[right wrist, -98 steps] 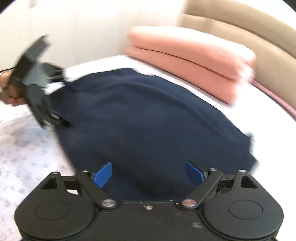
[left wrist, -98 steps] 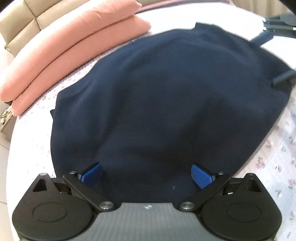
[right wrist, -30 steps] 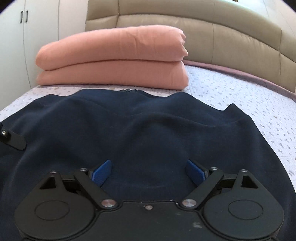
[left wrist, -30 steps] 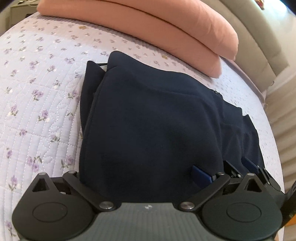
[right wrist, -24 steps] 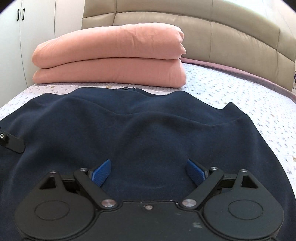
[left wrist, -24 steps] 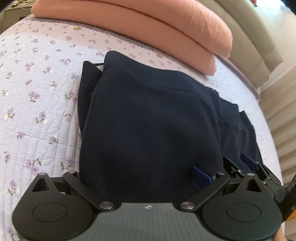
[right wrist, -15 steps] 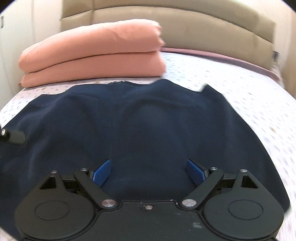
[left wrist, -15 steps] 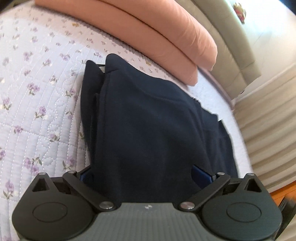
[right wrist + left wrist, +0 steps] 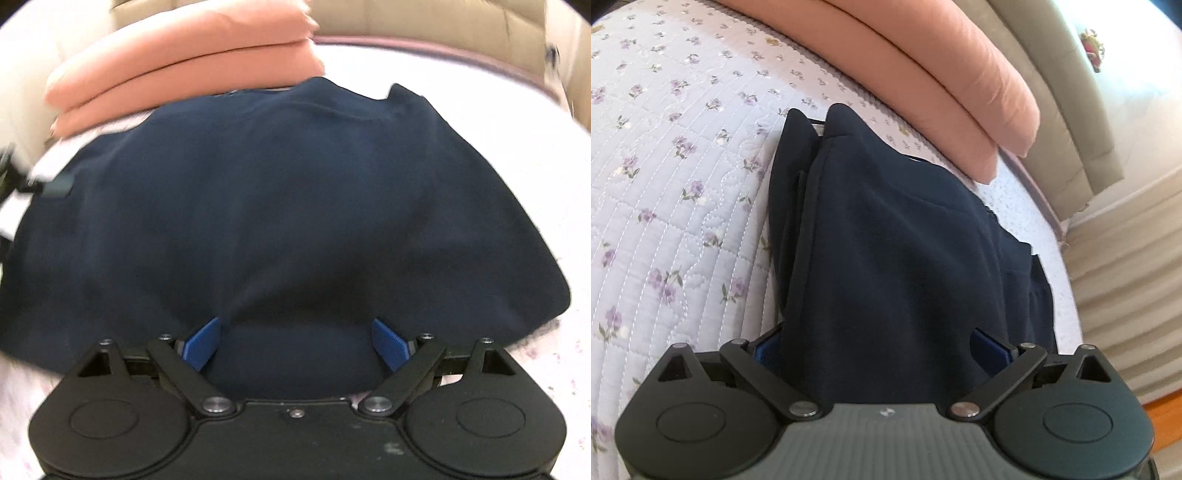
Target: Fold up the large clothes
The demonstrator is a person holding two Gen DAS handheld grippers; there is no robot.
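A folded navy garment (image 9: 894,240) lies on the floral quilted bed; it fills the right wrist view (image 9: 277,206) too. My left gripper (image 9: 882,343) is open, its blue pads at either side of the garment's near end, with cloth lying between them. My right gripper (image 9: 297,343) is open over the garment's near edge, cloth between its blue pads (image 9: 203,341). A dark tip of the left gripper (image 9: 59,186) shows at the far left of the right wrist view, blurred.
A folded salmon blanket stack (image 9: 923,74) lies behind the garment, also in the right wrist view (image 9: 192,62). A beige padded headboard (image 9: 1060,92) stands beyond. The bed's edge (image 9: 1067,295) drops off right, with curtain folds and wood floor there.
Both grippers have pulled back and lifted slightly while staying open. The right gripper has left the left wrist view. The right wrist view is blurred from motion.
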